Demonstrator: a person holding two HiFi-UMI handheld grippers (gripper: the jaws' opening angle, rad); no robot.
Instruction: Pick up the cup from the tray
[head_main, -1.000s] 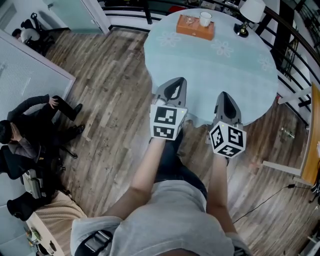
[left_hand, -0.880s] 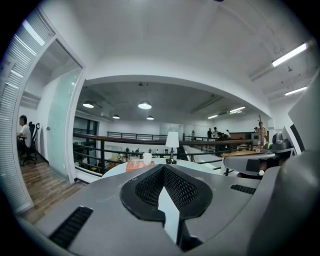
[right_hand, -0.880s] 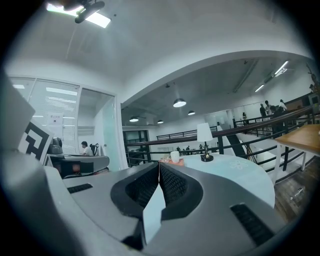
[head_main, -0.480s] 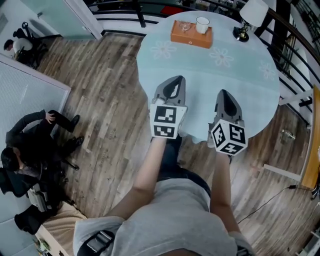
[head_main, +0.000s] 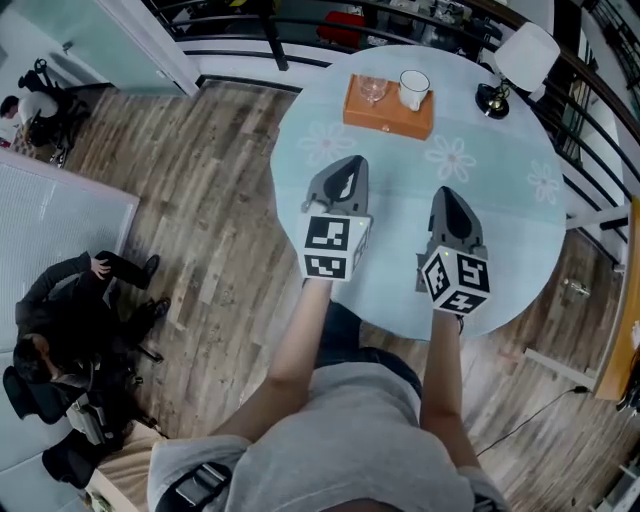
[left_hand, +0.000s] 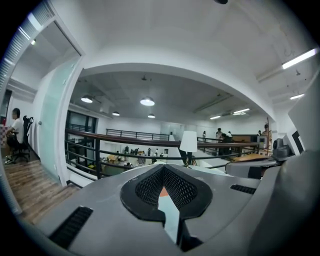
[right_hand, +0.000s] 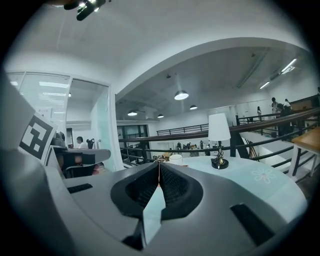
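step: approach, as judged, nothing grasped | left gripper (head_main: 347, 163): jaws together, empty, above table (head_main: 500, 230) | tray (head_main: 388, 115): far table edge, well ahead; white cup (head_main: 413, 89) upright on its right part, beside glass (head_main: 373, 90) | right gripper (head_main: 446, 193): jaws together, empty | next: reach to the tray, part one gripper's jaws around cup

The head view looks steeply down on the left gripper (head_main: 349, 162) and right gripper (head_main: 446, 193). Both gripper views face forward, sharing the lamp (head_main: 526, 56) ahead.
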